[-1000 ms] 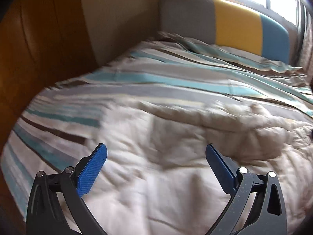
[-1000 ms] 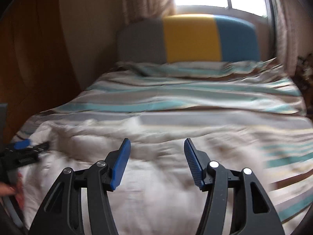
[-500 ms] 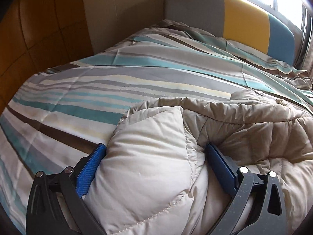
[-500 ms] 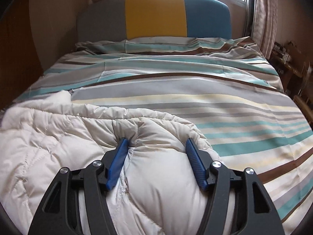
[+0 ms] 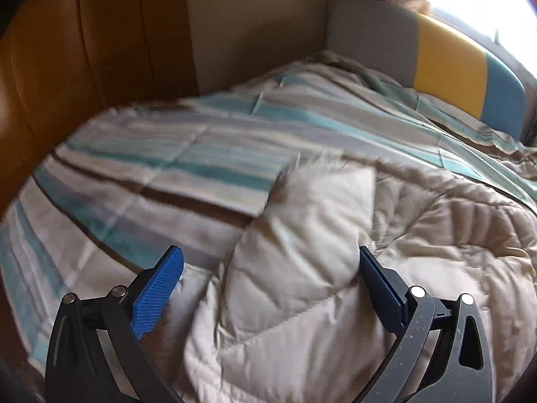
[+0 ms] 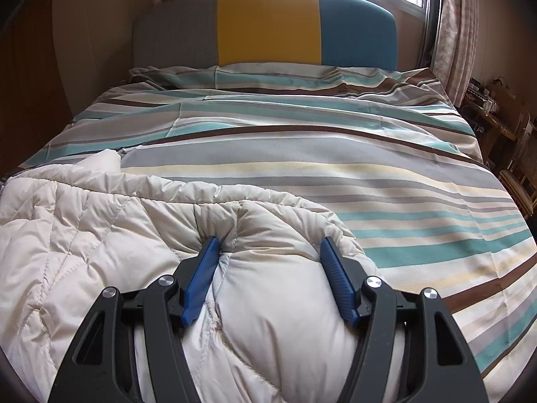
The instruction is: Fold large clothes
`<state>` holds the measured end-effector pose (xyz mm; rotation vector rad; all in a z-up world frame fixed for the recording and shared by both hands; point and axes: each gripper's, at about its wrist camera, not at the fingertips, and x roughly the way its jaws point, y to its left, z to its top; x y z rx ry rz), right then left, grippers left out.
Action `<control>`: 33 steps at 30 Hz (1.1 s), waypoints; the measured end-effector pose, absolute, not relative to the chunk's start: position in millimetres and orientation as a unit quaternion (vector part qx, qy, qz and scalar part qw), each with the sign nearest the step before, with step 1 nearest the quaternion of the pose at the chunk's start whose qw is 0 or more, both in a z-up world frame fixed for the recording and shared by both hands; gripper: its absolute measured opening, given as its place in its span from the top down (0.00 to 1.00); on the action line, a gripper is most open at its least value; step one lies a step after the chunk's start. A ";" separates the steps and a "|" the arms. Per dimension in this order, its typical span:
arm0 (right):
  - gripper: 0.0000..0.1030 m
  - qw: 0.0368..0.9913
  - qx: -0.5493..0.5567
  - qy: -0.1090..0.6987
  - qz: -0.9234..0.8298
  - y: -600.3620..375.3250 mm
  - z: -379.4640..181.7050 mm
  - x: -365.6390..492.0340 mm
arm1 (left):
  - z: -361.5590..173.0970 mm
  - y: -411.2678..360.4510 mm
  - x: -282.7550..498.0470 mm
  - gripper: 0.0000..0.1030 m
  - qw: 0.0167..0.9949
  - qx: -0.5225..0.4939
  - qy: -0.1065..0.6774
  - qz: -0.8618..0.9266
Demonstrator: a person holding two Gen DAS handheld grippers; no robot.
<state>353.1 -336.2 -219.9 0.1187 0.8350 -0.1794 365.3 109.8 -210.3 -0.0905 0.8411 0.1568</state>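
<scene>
Striped bedding [image 6: 302, 154] covers one bed with a grey, yellow and blue headboard [image 6: 265, 27]. One cream quilted down coat [image 6: 100, 235] lies bunched at the near end. Left gripper [image 5: 268, 265] stands wide, a coat fold between its fingers. Right gripper [image 6: 268, 252] straddles a puffed fold, pads pressing both sides.

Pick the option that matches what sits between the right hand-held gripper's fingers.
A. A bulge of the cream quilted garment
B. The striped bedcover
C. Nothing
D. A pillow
A: in the right wrist view, the right hand-held gripper has both blue pads pressed into a puffy fold of the cream quilted garment, which lies on the striped bedcover.
</scene>
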 end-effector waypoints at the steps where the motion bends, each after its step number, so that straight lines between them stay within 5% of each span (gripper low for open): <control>1: 0.39 0.908 0.057 0.405 -0.087 -336.0 -220.0 352.9 | -216.1 111.7 367.6 0.03 0.907 -0.049 0.413 0.071; 17: 0.37 0.905 0.056 0.412 -0.088 -336.9 -219.4 355.1 | -206.5 112.9 335.7 0.03 0.913 -0.059 0.402 0.045; 23: 0.26 0.900 0.046 0.424 -0.087 -336.0 -202.9 350.7 | -197.1 119.4 293.1 0.03 0.914 -0.064 0.396 0.060; 33: 0.20 0.926 0.049 0.374 -0.026 -290.4 -152.4 278.4 | -199.8 143.8 219.9 0.03 0.919 -0.105 0.368 0.096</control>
